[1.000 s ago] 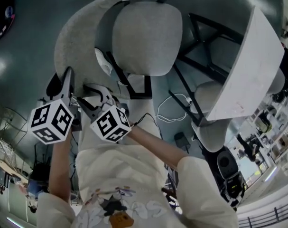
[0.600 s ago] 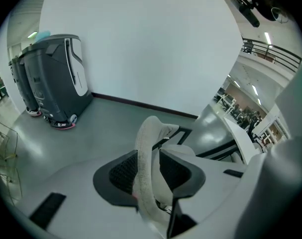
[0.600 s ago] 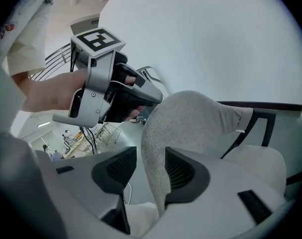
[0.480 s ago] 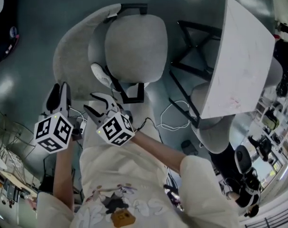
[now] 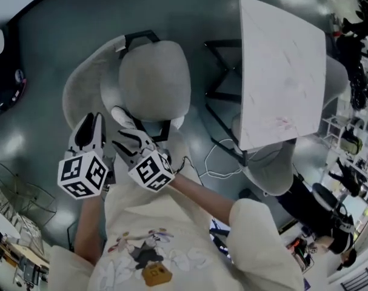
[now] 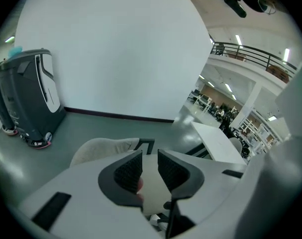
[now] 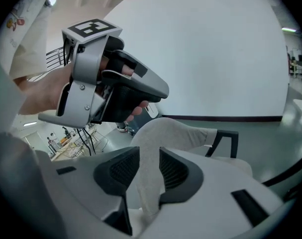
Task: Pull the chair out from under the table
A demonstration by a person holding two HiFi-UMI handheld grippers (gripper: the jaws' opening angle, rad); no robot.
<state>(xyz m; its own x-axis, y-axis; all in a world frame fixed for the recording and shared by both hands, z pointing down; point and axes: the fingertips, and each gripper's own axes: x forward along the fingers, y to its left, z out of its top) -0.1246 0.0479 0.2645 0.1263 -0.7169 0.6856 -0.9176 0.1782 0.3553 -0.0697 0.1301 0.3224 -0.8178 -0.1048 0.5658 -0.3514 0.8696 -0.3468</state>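
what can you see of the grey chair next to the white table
The chair is upholstered in light grey fabric, with a rounded seat pad and a curved backrest wrapping round one side, carried on a thin black frame. It stands upright on the dark grey floor, out in the open beside the white table without touching it. Nothing lies on the seat.

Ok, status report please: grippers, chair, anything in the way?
Left gripper and right gripper off the chair, jaws just closed further, holding nothing. Chair out, clear of table. Second chair under table, not in the path.
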